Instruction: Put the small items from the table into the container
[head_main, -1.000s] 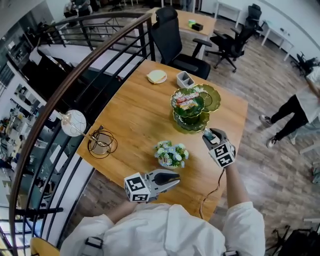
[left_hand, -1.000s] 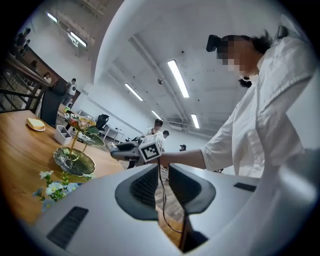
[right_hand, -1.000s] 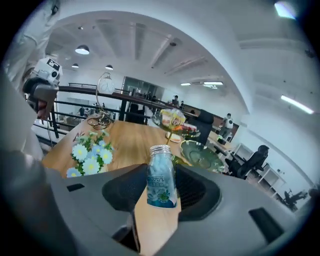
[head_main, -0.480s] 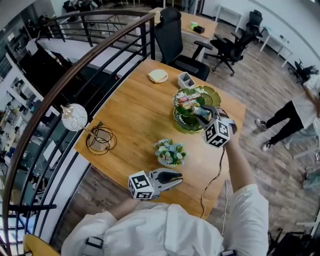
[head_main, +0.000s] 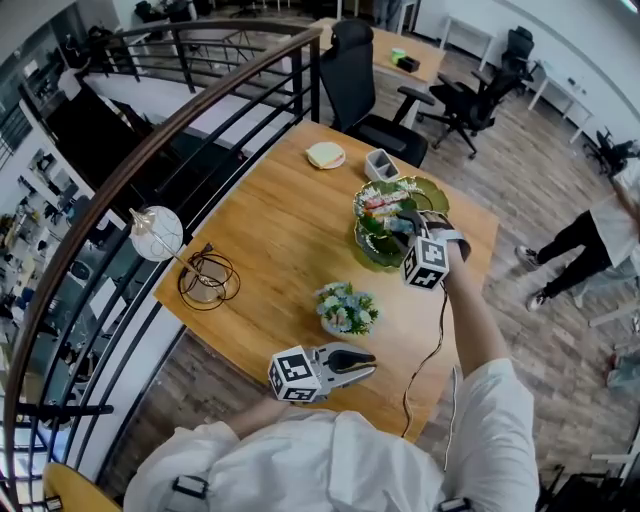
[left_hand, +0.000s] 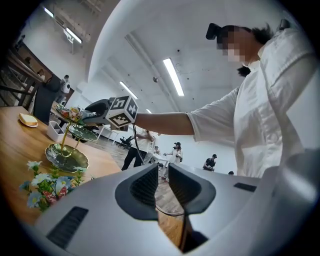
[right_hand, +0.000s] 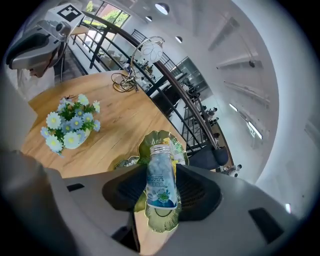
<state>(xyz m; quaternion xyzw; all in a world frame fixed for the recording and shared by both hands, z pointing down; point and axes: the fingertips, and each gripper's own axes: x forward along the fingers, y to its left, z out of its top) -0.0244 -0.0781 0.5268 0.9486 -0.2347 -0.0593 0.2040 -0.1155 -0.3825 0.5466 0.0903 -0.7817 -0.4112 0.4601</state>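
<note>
My right gripper (right_hand: 161, 192) is shut on a small clear bottle (right_hand: 161, 184) with a silver cap and a blue-green label. In the head view that gripper (head_main: 405, 222) hovers over the green tiered leaf-shaped stand (head_main: 425, 192), which holds wrapped snacks on its top plate. Under the bottle, the stand's plates (right_hand: 150, 145) show in the right gripper view. My left gripper (head_main: 368, 362) hangs level near the table's front edge. Its jaws (left_hand: 163, 182) stand a narrow gap apart with nothing between them.
A pot of blue and white flowers (head_main: 346, 308) stands between the two grippers. A wire lamp holder (head_main: 205, 280) sits at the table's left edge; a white organiser (head_main: 381, 164) and a round pad (head_main: 325, 154) lie at the far end. A black chair (head_main: 365, 80) stands beyond.
My right gripper has risen from beside the table's right edge and moved over the tiered stand, rolling as it went, with the bottle in it. The left gripper has barely moved.
</note>
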